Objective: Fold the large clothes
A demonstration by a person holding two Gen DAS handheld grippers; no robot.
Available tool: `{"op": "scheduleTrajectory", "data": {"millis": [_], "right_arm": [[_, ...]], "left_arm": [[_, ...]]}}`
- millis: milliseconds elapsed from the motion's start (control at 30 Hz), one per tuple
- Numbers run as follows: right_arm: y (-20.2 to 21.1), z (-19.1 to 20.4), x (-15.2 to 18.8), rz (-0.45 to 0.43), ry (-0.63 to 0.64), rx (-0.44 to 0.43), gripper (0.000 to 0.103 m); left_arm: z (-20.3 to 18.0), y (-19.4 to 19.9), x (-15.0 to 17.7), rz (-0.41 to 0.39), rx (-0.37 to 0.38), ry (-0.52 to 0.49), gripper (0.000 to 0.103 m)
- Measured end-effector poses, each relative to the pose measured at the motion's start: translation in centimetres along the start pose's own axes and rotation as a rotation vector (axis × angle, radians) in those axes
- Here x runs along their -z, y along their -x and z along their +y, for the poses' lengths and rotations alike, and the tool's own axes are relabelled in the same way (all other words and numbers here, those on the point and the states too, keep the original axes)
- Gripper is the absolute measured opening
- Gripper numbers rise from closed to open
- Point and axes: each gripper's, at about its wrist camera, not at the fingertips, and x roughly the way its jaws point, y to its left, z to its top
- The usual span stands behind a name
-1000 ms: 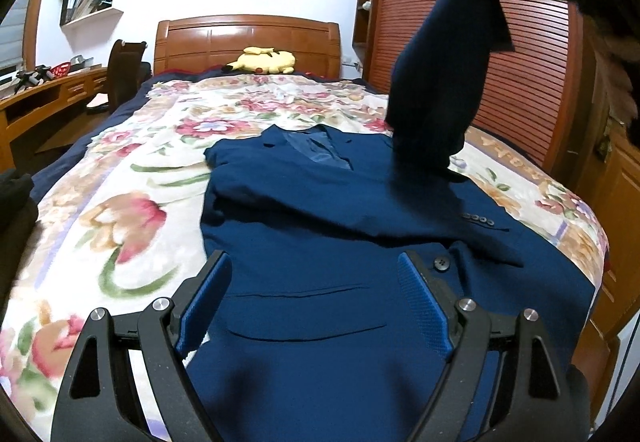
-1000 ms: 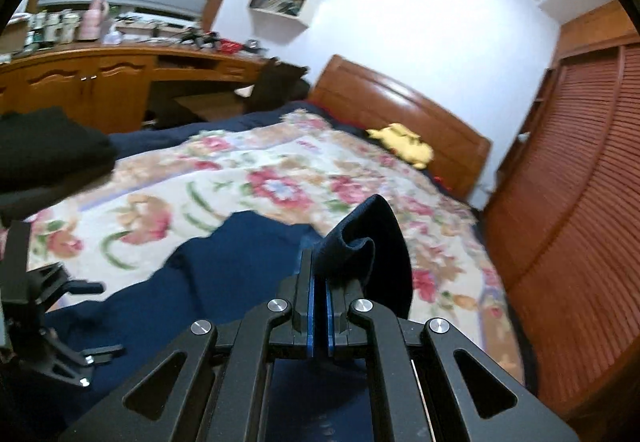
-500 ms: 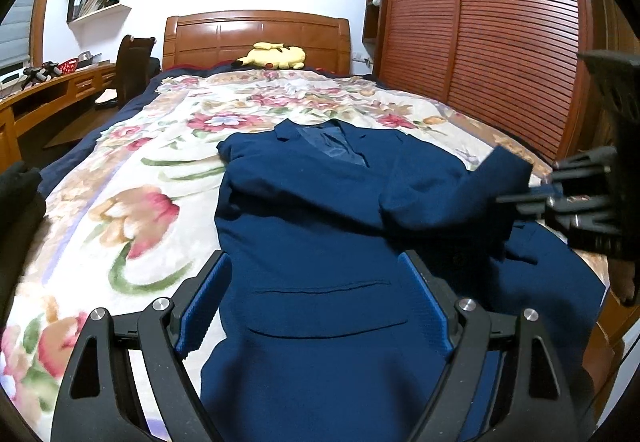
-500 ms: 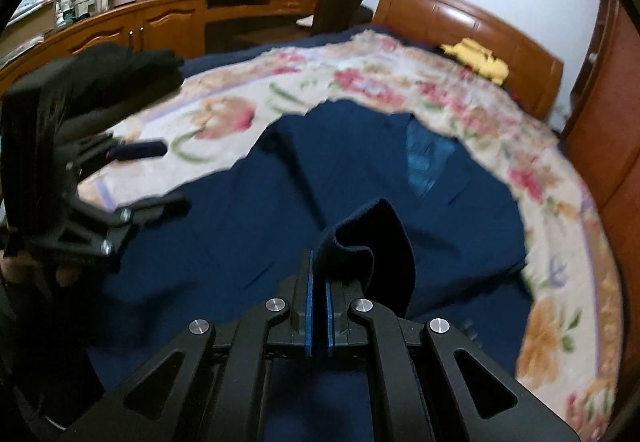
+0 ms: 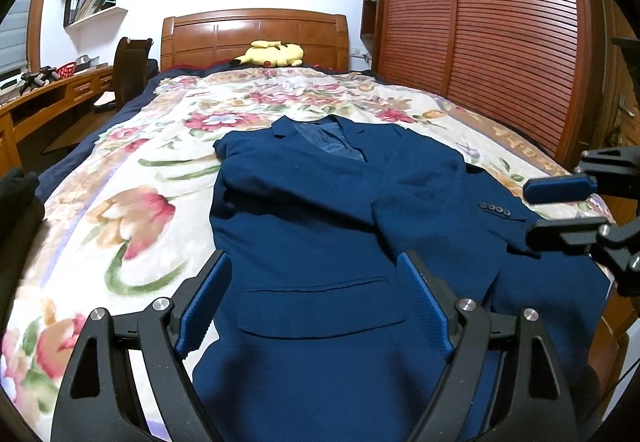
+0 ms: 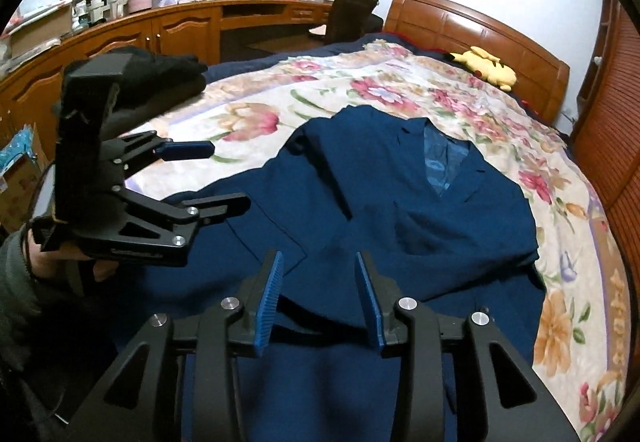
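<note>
A navy blue suit jacket (image 5: 312, 226) lies face up on the floral bedspread (image 5: 132, 209), collar toward the headboard. One sleeve (image 5: 452, 197), with cuff buttons, lies folded across its front. My left gripper (image 5: 314, 270) hovers open over the jacket's lower front near the pocket, with nothing between its fingers. In the right wrist view the left gripper (image 6: 228, 175) shows at the left, held by a hand. My right gripper (image 6: 319, 262) is low over the jacket (image 6: 420, 209) by the sleeve's cuff. Its jaws are opening and the pads press on nothing. The right gripper (image 5: 532, 211) shows at the left wrist view's right edge.
A yellow plush toy (image 5: 272, 53) lies by the wooden headboard (image 5: 256, 29). Folded black clothes (image 6: 168, 73) sit at the bed's left edge. A desk (image 6: 180, 25) and chair (image 6: 352, 13) stand to the left, slatted wardrobe doors (image 5: 480, 33) to the right.
The right gripper came down with the sleeve, laid it across the jacket's front and opened, letting it go. The left gripper stayed where it was, open.
</note>
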Motion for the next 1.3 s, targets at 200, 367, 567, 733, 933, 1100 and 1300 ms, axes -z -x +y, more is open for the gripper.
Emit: {"op": "scheduleTrajectory", "data": {"millis": [200, 367, 567, 733, 933, 1100, 1300], "right_arm": [[0.0, -1.7, 1.2, -0.025, -0.043, 0.052, 0.039], [-1.6, -3.4, 2.6, 0.017, -0.107, 0.076, 0.039], [-4.2, -3.8, 3.1, 0.052, -0.201, 0.036, 0.039], [-6.1, -2.4, 2.7, 0.077, -0.216, 0.01, 0.039], [-8.8, -2.1, 3.0, 0.157, -0.234, 0.042, 0.042], [-10.0, -2.3, 2.8, 0.167, -0.265, 0.024, 0.042], [-9.8, -1.6, 2.6, 0.137, -0.207, -0.008, 0.015]], "left_arm": [[-0.4, -0.1, 0.1, 0.0, 0.004, -0.01, 0.085], [-0.5, 0.0, 0.1, 0.0, 0.005, -0.013, 0.085], [-0.5, 0.0, 0.1, 0.001, 0.005, -0.013, 0.085], [-0.4, 0.1, 0.2, -0.001, 0.005, -0.012, 0.085], [-0.4, 0.3, 0.2, -0.005, 0.005, -0.009, 0.085], [-0.3, 0.4, 0.2, -0.005, 0.004, -0.007, 0.085], [-0.1, 0.8, 0.1, -0.01, -0.005, -0.01, 0.085]]}}
